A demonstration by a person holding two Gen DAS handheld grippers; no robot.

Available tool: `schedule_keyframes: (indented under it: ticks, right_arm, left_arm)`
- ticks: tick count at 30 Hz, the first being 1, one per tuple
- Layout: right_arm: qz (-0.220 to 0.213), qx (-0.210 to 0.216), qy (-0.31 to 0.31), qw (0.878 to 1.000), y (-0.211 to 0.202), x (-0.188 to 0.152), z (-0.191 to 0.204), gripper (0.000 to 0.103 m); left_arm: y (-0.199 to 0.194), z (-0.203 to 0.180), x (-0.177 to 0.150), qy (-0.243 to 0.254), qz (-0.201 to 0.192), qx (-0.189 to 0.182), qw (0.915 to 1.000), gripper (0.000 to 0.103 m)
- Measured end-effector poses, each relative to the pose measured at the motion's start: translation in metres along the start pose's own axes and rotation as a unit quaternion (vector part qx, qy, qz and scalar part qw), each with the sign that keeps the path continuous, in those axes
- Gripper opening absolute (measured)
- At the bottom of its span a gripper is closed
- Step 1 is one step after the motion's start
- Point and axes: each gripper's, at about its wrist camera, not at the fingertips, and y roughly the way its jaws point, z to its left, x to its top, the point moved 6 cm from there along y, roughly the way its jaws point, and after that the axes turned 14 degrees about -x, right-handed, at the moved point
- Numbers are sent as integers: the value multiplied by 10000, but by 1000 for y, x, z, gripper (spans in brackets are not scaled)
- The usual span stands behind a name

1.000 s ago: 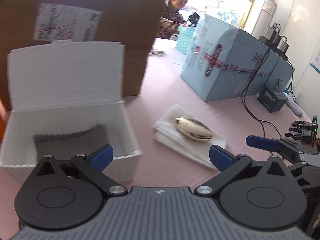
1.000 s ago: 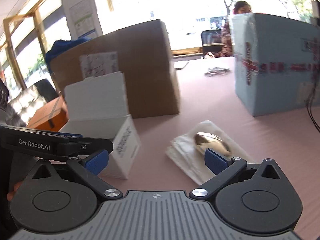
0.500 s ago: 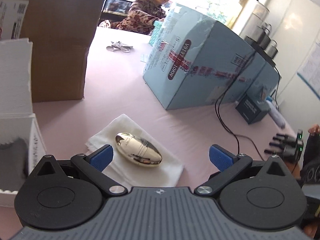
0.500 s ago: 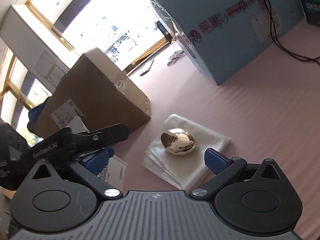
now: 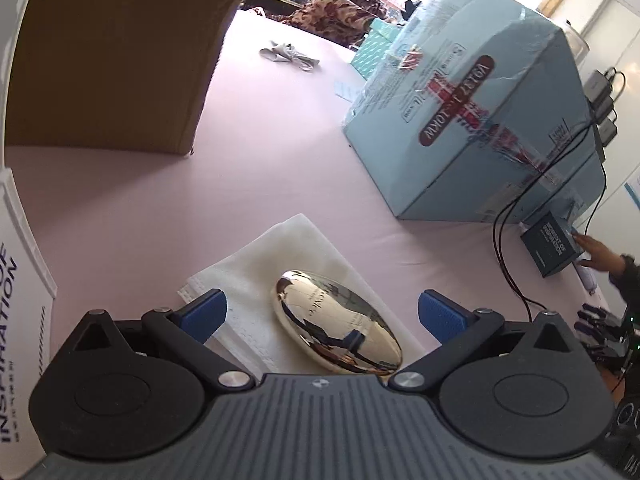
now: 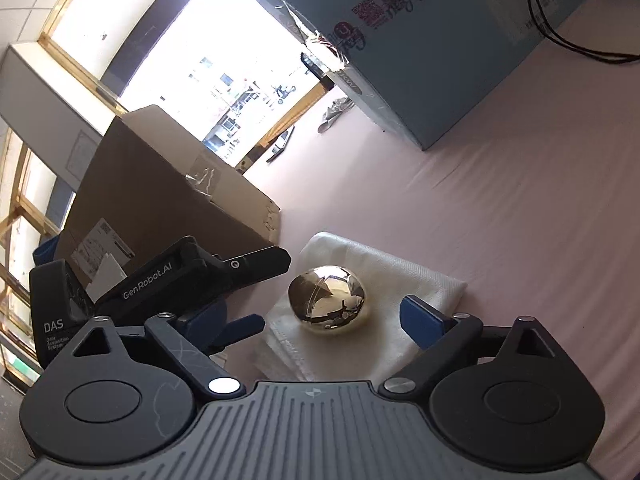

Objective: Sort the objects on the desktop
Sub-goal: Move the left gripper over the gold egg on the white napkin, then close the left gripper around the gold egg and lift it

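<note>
At the far left of the left wrist view, the printed wall of a white corrugated plastic box [image 5: 24, 320] is seen, standing on the pink tabletop [image 5: 280, 168]; it is judged to be the likely destination for sorted items. Behind it, a large brown cardboard carton [image 5: 120, 48] closes off the left rear.

Next, a folded white cloth [image 5: 280, 256] is laid flat on the table, and a shiny gold, egg-shaped metal object [image 5: 336, 328] is rested upon it, presumably so that it is cushioned and kept from rolling. The left gripper [image 5: 322, 314] is held low over it with the jaws spread wide, the blue pads [image 5: 202, 314] flanking the object without touching; nothing is gripped. A grasp appears to be in preparation.

In the right wrist view, the right gripper [image 6: 316, 318] is likewise held apart and empty, aimed at the same object from another side, with the left tool close at its left. Crowding between the two tools is a risk.

To the right, a large light-blue cardboard box [image 5: 480, 128] and black cables [image 5: 508, 248] bound the space, and open table is left between them and the cloth.
</note>
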Motion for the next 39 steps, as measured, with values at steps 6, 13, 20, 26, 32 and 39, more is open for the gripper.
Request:
schedule_keyframes:
  ticks: [6,13,20,26,32,39]
  right_arm:
    - [-4,-248,-92,9996,15,-6,-8,78]
    - [-154,-329,20,9993,17,-5,-14,73]
    - [-349,-572,-351,9971,27,-7,-9,59]
    - [-324,-568,-586,9961,36,-11,-3,59]
    - [-300,-471,-681,9961,39,-13,-1,59]
    - [-436,-650,-1399,9871,44,-20,13,59]
  left_arm:
    - [3,4,0,-48,-278,-445,9986,94]
    - [13,12,0,-280,-324,-607,9972,92]
    - [18,10,1,-99,-395,-537,9977,88]
    - [22,12,0,-155,-306,-597,9976,66]
    - [25,8,-3,51,-250,-516,9983,57]
    - [26,4,-7,218,-179,-491,9984,55]
